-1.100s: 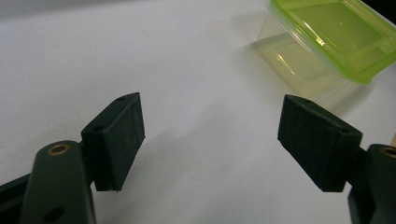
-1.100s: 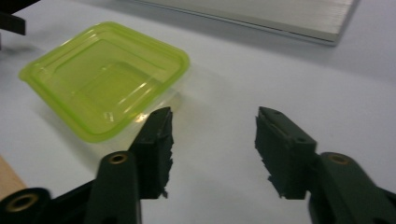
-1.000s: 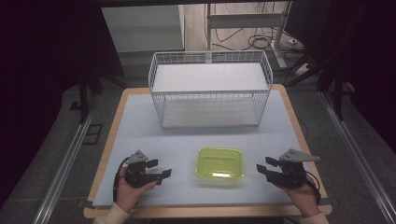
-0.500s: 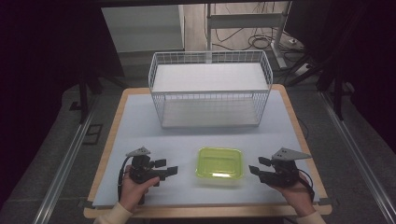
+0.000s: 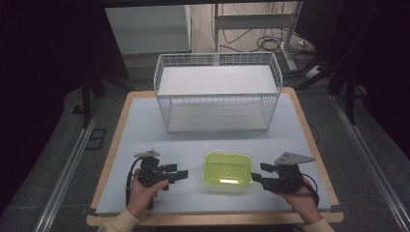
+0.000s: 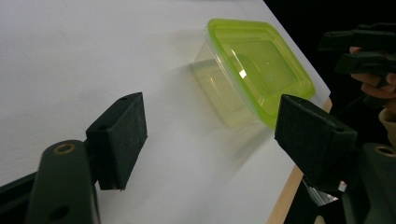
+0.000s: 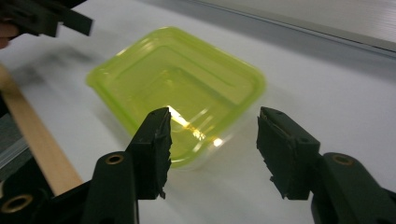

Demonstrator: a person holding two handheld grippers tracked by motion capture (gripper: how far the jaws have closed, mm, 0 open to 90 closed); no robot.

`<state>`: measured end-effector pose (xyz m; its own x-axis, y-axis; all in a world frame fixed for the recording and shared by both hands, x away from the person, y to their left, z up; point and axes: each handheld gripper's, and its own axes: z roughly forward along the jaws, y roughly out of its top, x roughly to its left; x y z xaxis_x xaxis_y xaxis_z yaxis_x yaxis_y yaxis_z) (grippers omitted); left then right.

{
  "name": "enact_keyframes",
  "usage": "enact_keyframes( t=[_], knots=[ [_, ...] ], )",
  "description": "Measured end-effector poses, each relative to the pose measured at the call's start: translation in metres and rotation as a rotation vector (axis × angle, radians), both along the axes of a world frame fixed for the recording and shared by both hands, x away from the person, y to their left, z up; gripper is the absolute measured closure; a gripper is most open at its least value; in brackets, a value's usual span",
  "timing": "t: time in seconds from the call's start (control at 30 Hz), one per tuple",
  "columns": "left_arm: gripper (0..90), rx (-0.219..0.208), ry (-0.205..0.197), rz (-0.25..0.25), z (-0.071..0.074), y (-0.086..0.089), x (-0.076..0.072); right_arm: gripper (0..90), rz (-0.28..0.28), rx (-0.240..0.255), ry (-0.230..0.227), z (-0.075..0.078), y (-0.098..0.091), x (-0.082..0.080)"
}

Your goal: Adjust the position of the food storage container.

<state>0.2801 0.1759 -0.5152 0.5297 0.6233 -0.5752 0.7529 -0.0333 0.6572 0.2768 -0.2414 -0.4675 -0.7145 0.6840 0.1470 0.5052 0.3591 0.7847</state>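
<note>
A yellow-green plastic container [image 5: 227, 168] with its lid on rests on the white mat near the table's front edge, also seen in the left gripper view [image 6: 257, 70] and the right gripper view [image 7: 177, 88]. My left gripper [image 5: 180, 173] [image 6: 210, 135] lies to its left, open, a short gap away. My right gripper [image 5: 257, 172] [image 7: 212, 144] is on the other side, almost at the container's right end. Its jaws have just been opening and stand open. Nothing sits between the pads, and the container's near corner lies just beyond them.
A white wire basket [image 5: 217, 96] with a white shelf across its top stands at the back of the table. The wooden table edge [image 7: 32, 140] runs close beside the container. Dark floor, rails and cables surround the table.
My right gripper has moved left, closing in on the container's right end. The left gripper and the container have stayed about where they were.
</note>
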Motion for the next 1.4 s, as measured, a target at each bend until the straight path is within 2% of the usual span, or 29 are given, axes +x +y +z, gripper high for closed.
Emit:
enact_keyframes(
  t=[0.1,0.13,0.23,0.4,0.47,0.5,0.53,0.57,0.67,1.03,1.23,1.27,1.4],
  knots=[
    [24.6,0.005,-0.001,0.000,0.000,0.000,0.000,46.6,0.031,0.006,0.000,0.002,0.006,-0.004],
    [24.6,0.010,-0.002,-0.001,-0.001,0.000,0.000,48.1,0.073,0.007,-0.008,0.005,0.015,-0.009],
    [24.6,0.013,-0.002,-0.002,-0.001,-0.001,0.000,53.5,0.134,-0.003,-0.008,0.007,0.027,-0.016],
    [24.6,0.015,0.001,-0.001,-0.002,-0.001,0.000,71.2,0.233,-0.034,0.015,0.005,0.042,-0.023],
    [24.6,0.015,0.002,-0.002,-0.002,-0.001,0.000,77.5,0.258,-0.055,0.030,0.002,0.046,-0.024],
    [24.6,0.015,0.002,-0.002,-0.002,-0.001,0.000,77.5,0.258,-0.055,0.030,0.002,0.046,-0.024],
    [24.6,0.018,0.001,-0.006,-0.002,-0.001,0.000,83.8,0.274,-0.081,0.043,-0.001,0.049,-0.024],
    [24.6,0.018,0.001,-0.006,-0.002,-0.001,-0.001,85.5,0.282,-0.089,0.048,-0.003,0.050,-0.024],
    [24.6,0.019,0.001,-0.006,-0.003,-0.001,-0.001,89.2,0.295,-0.103,0.055,-0.007,0.053,-0.023],
    [24.6,0.024,-0.001,-0.005,-0.004,0.000,-0.001,89.5,0.318,-0.162,0.087,-0.021,0.063,-0.022],
    [24.6,0.031,-0.002,-0.004,-0.004,0.000,-0.001,89.6,0.284,-0.203,0.092,-0.028,0.061,-0.015],
    [24.6,0.032,-0.002,-0.004,-0.004,0.000,-0.001,89.6,0.264,-0.215,0.096,-0.030,0.059,-0.013],
    [24.6,0.035,-0.003,-0.005,-0.004,0.000,-0.001,89.6,0.244,-0.221,0.108,-0.032,0.056,-0.008]
  ],
)
